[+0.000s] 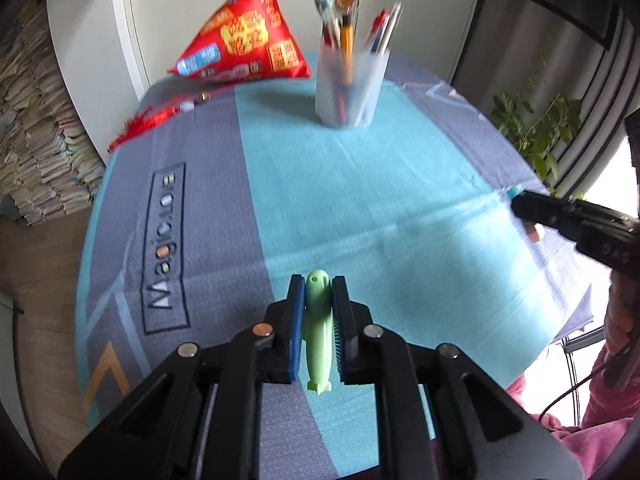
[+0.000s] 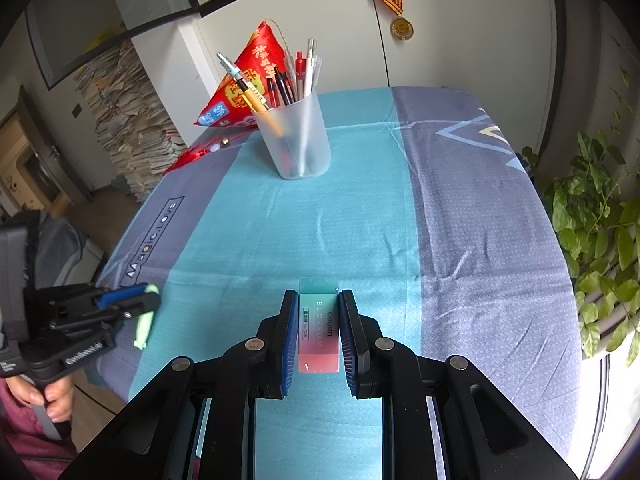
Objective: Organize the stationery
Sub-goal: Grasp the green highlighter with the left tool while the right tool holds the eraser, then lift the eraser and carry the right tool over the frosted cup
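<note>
Looking through the left wrist cam first, then the right one:

Left gripper point(image 1: 316, 300): fingers closed nearly together, pinching a little green whale-shaped thing point(image 1: 318, 332) between the blue pads, nose pointing far, tail hanging out the near end.
Pen cup point(image 1: 349, 86): frosted plastic, far centre on the teal stripe of the tablecloth point(image 1: 380, 208), stuffed with pens, a bit blurry in this view.
Red pouch point(image 1: 250, 38): far left, leaning by the wall, with a red tassel point(image 1: 148, 124) trailing off toward the left edge.
Right gripper point(image 1: 524, 206): pokes in from the right edge; something's in it but too small to make out from this side.

Right wrist cam:
Right gripper point(image 2: 319, 322): fingers partly closed, pressed on both long sides of a teal-to-pink eraser point(image 2: 319, 326) with "BLOSSOM" printed on it. Held just above the cloth, near centre.
Pen cup point(image 2: 294, 138): sharp in this view, individual pens point(image 2: 286, 80) readable, red and black ones plus an orange one.
Left gripper point(image 2: 138, 300): near left, seen side-on, green piece hanging down from it.
Only in this view: medal point(image 2: 401, 28) on the far wall, paper stack point(image 2: 128, 120) far left, plant point(image 2: 600, 240) on the right.
</note>
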A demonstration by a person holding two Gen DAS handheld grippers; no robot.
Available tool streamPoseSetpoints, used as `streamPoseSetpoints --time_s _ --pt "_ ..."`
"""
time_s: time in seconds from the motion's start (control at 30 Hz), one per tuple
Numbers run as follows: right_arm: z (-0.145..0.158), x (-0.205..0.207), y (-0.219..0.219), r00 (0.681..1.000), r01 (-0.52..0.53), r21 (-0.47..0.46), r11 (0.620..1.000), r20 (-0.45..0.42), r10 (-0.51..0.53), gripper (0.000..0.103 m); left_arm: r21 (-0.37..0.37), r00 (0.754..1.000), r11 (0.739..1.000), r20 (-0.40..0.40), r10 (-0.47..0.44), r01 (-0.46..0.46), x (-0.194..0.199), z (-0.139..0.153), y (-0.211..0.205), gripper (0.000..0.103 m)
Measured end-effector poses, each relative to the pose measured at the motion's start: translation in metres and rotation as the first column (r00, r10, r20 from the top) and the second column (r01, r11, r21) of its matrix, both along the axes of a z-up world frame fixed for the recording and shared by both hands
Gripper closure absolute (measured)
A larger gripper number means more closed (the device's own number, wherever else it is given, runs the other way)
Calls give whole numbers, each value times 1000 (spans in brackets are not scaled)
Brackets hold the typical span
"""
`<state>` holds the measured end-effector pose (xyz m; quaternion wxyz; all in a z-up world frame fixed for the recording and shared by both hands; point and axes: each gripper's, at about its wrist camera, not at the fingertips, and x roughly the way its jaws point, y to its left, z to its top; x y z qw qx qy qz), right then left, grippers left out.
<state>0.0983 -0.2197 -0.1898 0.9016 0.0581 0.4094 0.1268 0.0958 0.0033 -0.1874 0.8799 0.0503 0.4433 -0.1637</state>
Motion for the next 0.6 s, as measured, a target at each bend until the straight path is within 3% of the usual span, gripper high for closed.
streamPoseSetpoints --time_s 0.17,0.6 --pt "0 0 0 1000 0 2 1000 1 0 82 -11 998 1000 69 1 0 -3 22 3 92" --pt "20 12 9 999 -4 -4 1000 45 5 82 -42 991 999 137 -5 10 7 47 -3 92"
